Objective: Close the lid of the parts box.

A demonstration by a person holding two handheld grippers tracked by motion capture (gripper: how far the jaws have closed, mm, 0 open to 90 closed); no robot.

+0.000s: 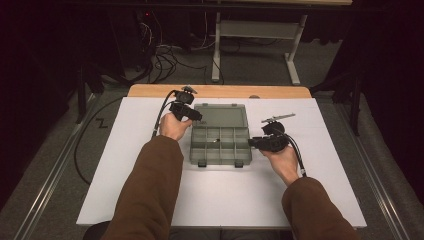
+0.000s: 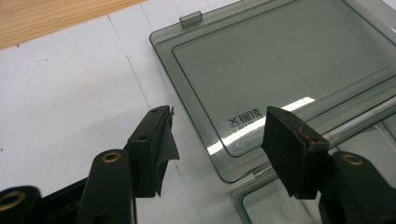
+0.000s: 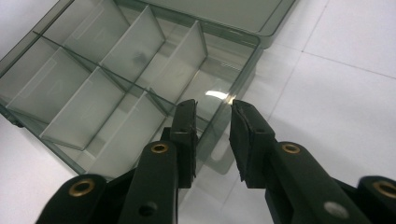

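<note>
Two hand-held grippers flank an open compartment box (image 1: 220, 145) of smoky clear plastic that lies on the white-covered desk (image 1: 150, 200), its lid (image 1: 220, 115) folded flat away from the person. The left hand-held gripper (image 2: 217, 135) is released, its jaws spread wide and holding nothing, poised above the near corner of the lid by the hinge. The right hand-held gripper (image 3: 212, 133) sits with its jaws partly apart astride the box's side wall (image 3: 243, 74), one jaw inside the corner compartment and one outside; the pads do not appear to press the wall, so it reads as released too. The likely trouble is the box itself: it is light and looks slick, so a one-sided pinch on the thin wall could slide or tip the tray rather than steady it. If the left jaws catch only the lid's edge, the lid may slip out and slap back down. A small dark item (image 1: 215, 140) rests in a middle compartment, and a jolt could send it hopping over a divider. The left jaw's pad covering looks loose, which could weaken its hold.
</note>
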